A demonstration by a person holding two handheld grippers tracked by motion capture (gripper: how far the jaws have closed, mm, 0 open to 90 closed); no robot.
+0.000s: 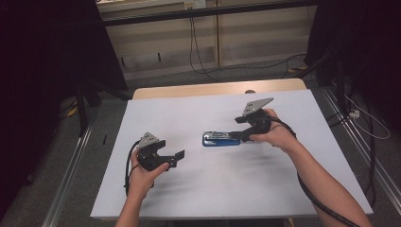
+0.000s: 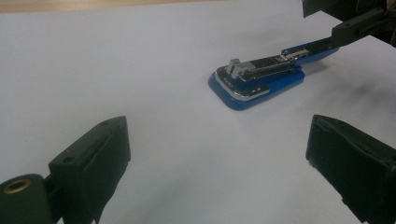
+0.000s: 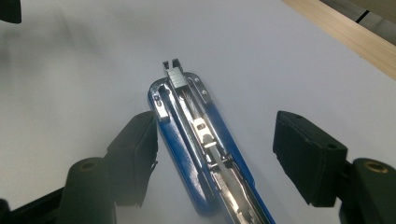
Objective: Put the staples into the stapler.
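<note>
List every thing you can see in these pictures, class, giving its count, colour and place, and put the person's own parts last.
Stapler: one, blue with silver metal parts, lying flat near the middle of the table, between the right gripper's jaws.
Table: one, white top with a wooden strip along the far edge.
Cables: several, black, on the floor beyond the table.
Left gripper: one, black, jaws open, above bare table left of the stapler.
Right gripper: one, black, jaws open, either side of the stapler.
Left hand; right hand: each holds its gripper.
</note>
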